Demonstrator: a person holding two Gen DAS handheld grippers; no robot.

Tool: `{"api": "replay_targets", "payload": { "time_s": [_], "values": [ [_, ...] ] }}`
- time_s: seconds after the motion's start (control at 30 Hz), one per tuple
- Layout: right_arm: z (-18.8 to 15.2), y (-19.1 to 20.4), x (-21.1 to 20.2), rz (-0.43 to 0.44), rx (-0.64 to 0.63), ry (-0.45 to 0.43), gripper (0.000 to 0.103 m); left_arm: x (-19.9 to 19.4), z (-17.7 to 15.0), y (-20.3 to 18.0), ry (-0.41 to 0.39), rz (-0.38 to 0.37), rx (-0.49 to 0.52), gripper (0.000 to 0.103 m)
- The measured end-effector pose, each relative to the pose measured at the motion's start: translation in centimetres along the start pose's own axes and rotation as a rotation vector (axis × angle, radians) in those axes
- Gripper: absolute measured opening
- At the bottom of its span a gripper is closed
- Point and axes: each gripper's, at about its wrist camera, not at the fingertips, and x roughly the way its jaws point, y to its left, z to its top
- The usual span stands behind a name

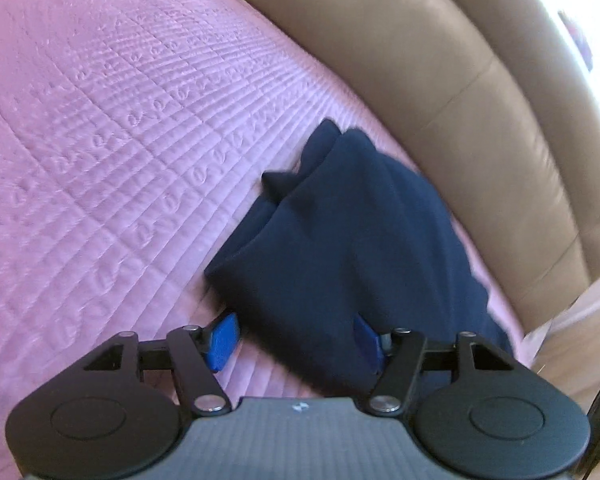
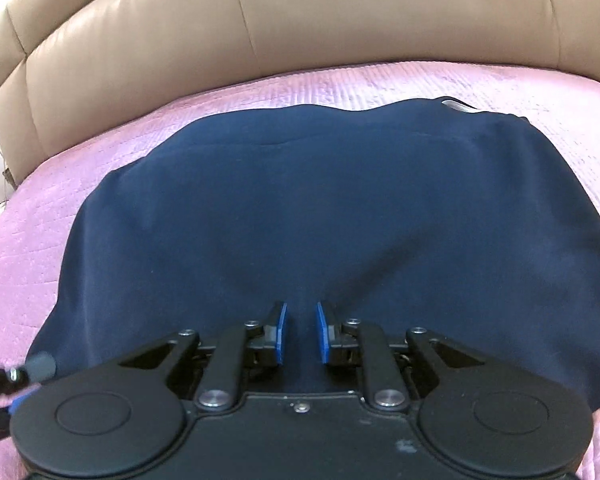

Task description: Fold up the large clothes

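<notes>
**Loose left end may spoil the fold**

The right tongs (image 2: pixel 300 332) pinch a ridge of the dark navy, soft knit garment (image 2: pixel 320 208); pulling alone could drag it crooked. The left tongs (image 1: pixel 296 340) stand spread, the garment's bunched end lying between the pads unpressed, so it may slump. Beneath lies the pink quilted bed cover (image 1: pixel 100 140); beyond, the tan padded leather headboard (image 2: pixel 260 20) limits forward reach.

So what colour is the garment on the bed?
Navy blue, plain; the garment shows best in the right wrist view.
</notes>
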Motion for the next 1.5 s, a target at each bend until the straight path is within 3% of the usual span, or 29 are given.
{"api": "replay_targets", "payload": {
  "time_s": [0.2,0.3,0.43,0.47,0.5,0.53,0.57,0.77,0.93,1.03,1.1,1.27,1.3,1.33,1.4,1.5],
  "values": [
    [-0.4,0.6,-0.3,-0.016,-0.033,-0.016,0.018,2.5,1.3,0.3,-0.048,-0.076,-0.107,0.063],
    [0.0,1.3,-1.7,-0.039,-0.040,-0.028,0.019,3.2,1.3,-0.5,-0.061,-0.061,-0.106,0.063],
    [-0.4,2.1,-4.6,-0.084,-0.032,-0.123,0.021,4.1,0.6,-1.7,-0.086,-0.039,-0.144,0.065],
    [-0.9,2.2,-4.3,-0.089,-0.038,-0.096,0.021,4.4,0.4,-2.3,-0.090,-0.022,-0.136,0.059],
    [-1.3,2.1,-3.6,-0.085,-0.038,-0.065,0.021,4.8,0.3,-2.9,-0.084,-0.004,-0.117,0.048],
    [-1.9,2.0,-3.0,-0.083,-0.043,-0.054,0.021,5.2,0.4,-3.5,-0.063,0.014,-0.093,0.021],
    [-2.1,1.9,-2.6,-0.079,-0.057,-0.052,0.021,5.5,0.4,-4.3,-0.058,0.056,-0.051,0.016],
    [-1.5,0.2,-0.9,-0.010,0.008,-0.044,0.021,3.7,1.1,-8.8,-0.115,0.030,0.155,0.012],
    [-1.3,-3.0,-0.7,0.111,0.173,-0.036,0.021,2.4,-0.3,-15.2,-0.185,0.048,0.291,0.012],
    [-0.5,-5.6,-0.9,0.208,0.272,-0.005,0.021,2.1,-1.7,-19.5,-0.205,-0.026,0.408,0.012],
    [-0.1,-7.6,-1.5,0.247,0.321,0.001,0.024,1.9,-3.0,-22.4,-0.189,-0.109,0.492,0.012],
    [0.4,-13.0,-4.5,0.233,0.392,-0.052,0.025,3.1,-7.1,-28.5,-0.101,-0.309,0.642,0.012],
    [0.5,-14.5,-5.4,0.211,0.403,-0.070,0.027,3.7,-8.0,-29.4,-0.068,-0.339,0.667,0.012],
    [0.6,-15.8,-6.1,0.183,0.408,-0.086,0.036,4.5,-9.2,-30.2,-0.027,-0.362,0.703,0.012],
    [0.5,-18.6,-7.7,0.110,0.419,-0.123,0.054,6.3,-11.3,-31.0,0.050,-0.375,0.738,0.012],
    [0.3,-22.9,-9.6,0.056,0.480,-0.169,0.057,9.5,-14.3,-30.7,0.157,-0.329,0.781,0.010]
  ]
}}
